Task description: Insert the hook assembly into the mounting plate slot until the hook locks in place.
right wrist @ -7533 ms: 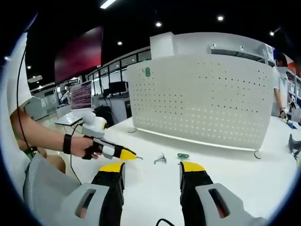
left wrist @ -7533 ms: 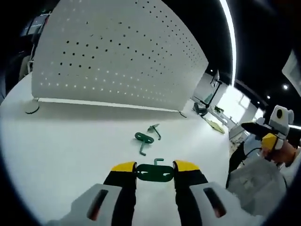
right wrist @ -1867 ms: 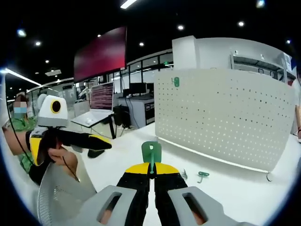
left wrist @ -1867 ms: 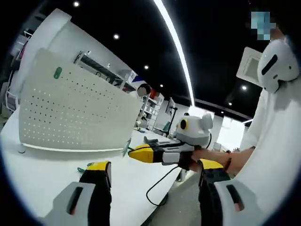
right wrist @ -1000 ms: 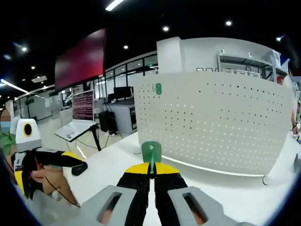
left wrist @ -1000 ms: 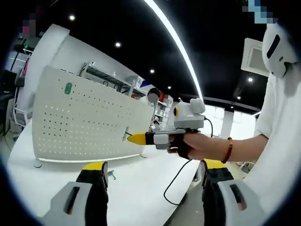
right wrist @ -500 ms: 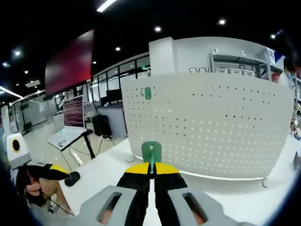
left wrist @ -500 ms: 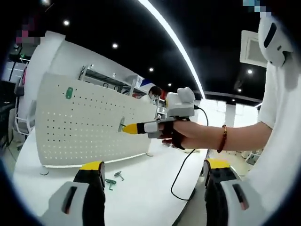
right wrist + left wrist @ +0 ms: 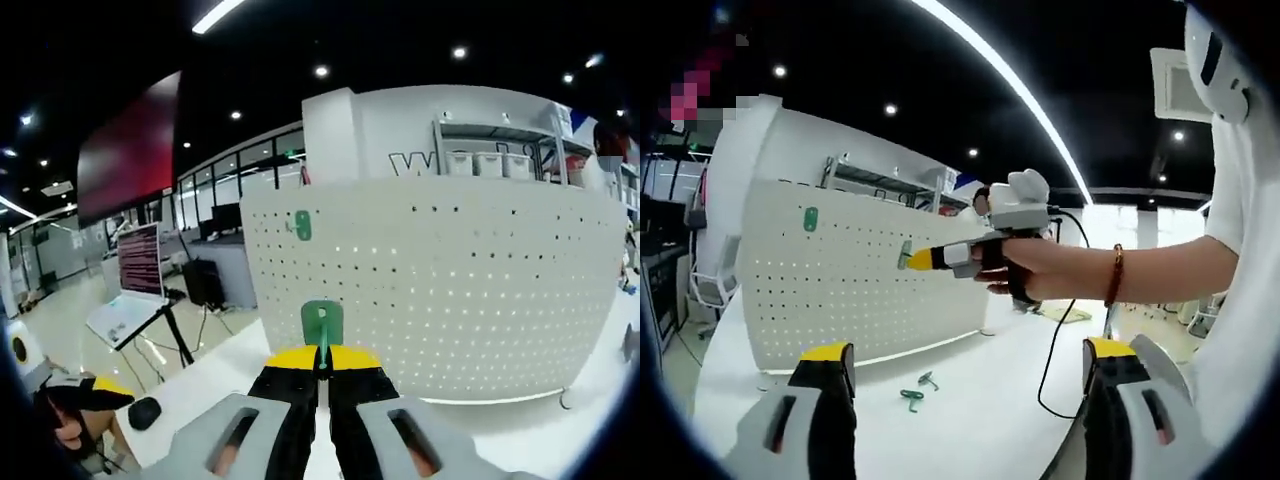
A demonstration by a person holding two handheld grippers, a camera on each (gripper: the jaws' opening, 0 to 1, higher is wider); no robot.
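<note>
In the right gripper view we see our right claw (image 9: 321, 362) clamped on a green hook (image 9: 322, 326), its yellow tips pressed together on the hook's lower edge. The hook stands upright just above the tips, a flat green plate with a rounded top and a small slot or hole in its middle. Beyond it stands the white pegboard (image 9: 480, 290), upright on the white tabletop (image 9: 490, 425) and dotted with rows of small holes. We cannot tell whether the hook touches the board. A second green hook piece (image 9: 301, 226) is already mounted near the board's upper left corner.

In the left gripper view the right claw (image 9: 915, 259) comes in from the right, held by a hand (image 9: 1025, 275) with a bracelet at the wrist. Its yellow tip holds the green hook (image 9: 905, 254) right against the face of the pegboard (image 9: 840, 290), in the upper middle part of the board. The mounted green piece (image 9: 810, 219) sits higher and to the left, near the board's top edge.

Our left claw (image 9: 965, 365) has its jaws wide apart with nothing between them. On the tabletop (image 9: 970, 420) in front of the board's lower edge lie two more small green hook parts (image 9: 917, 392), close beside one another. A black cable (image 9: 1060, 345) hangs from the right gripper down toward the tabletop.
</note>
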